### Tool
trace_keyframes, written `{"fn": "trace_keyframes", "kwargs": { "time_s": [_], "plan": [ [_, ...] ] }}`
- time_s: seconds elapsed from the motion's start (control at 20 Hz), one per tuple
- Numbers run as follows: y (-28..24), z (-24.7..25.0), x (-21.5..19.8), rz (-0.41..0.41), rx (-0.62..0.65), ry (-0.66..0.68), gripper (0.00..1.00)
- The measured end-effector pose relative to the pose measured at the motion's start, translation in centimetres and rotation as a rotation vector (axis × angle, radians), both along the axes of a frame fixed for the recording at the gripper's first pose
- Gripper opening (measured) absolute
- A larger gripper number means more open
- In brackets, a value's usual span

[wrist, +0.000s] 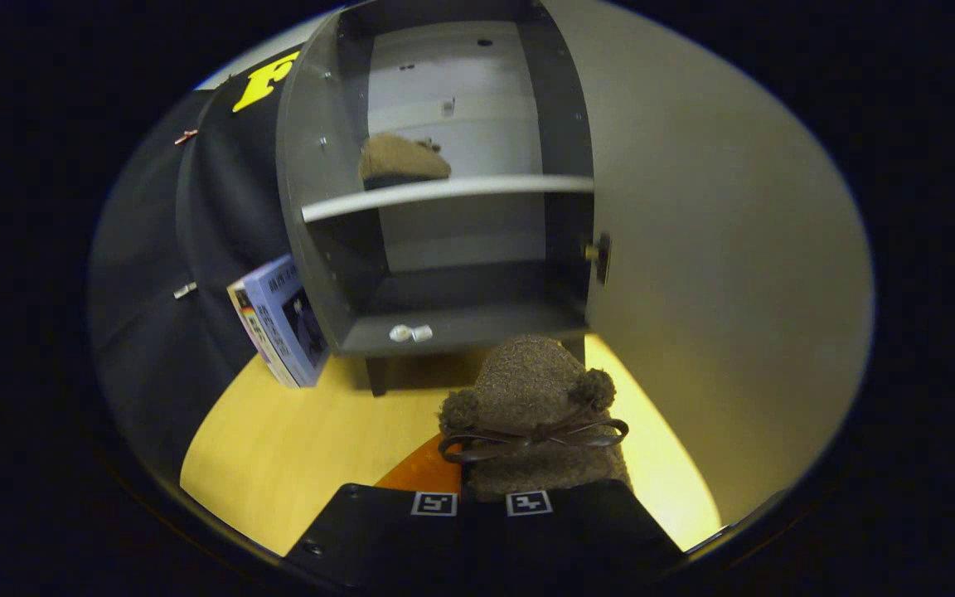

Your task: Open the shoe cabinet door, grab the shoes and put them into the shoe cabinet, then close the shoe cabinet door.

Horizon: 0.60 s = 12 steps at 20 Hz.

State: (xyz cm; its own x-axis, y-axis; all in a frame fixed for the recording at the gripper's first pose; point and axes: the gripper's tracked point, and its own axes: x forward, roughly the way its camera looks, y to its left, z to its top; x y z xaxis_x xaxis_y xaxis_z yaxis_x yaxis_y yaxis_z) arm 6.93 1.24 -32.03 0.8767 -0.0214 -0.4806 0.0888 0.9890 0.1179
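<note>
- Fuzzy, rough brown cloth shoe (540, 398) with a glossy ribbon bow (527, 438).
- Matt grey board cabinet (444, 323), smooth door (718, 274).
- Smooth, satin wood floor (295, 448).
- Matt black gripper (482, 531) fingers.
- Glossy paper book (283, 332).

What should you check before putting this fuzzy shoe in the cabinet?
1. Door open: ok. The door is swung wide to one side of the cabinet.
2. Shoe held: ok, it seems. The shoe sits between the gripper fingers, which look closed on its heel.
3. Free spot: ok. The bottom shelf is bare apart from a small white bit at its front edge.
4. Other shoe: ok. It already rests on the upper shelf.
5. Path: ok. Only wooden floor lies between the shoe and the cabinet; the book leans off to the side.
6. Grip strength: cannot tell.
</note>
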Motion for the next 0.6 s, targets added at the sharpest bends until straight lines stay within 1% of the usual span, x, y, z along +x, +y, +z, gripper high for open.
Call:
{"fn": "trace_keyframes", "kwargs": {
  "time_s": [0.25,0.5,0.6],
  "plan": [
    [-0.3,9.7,3.1,0.009,-0.029,-0.121,0.07],
    [-0.6,15.8,7.8,-0.006,0.012,-0.169,0.07],
    [-1.3,17.8,11.1,-0.017,0.014,-0.184,0.07]
  ]
}}
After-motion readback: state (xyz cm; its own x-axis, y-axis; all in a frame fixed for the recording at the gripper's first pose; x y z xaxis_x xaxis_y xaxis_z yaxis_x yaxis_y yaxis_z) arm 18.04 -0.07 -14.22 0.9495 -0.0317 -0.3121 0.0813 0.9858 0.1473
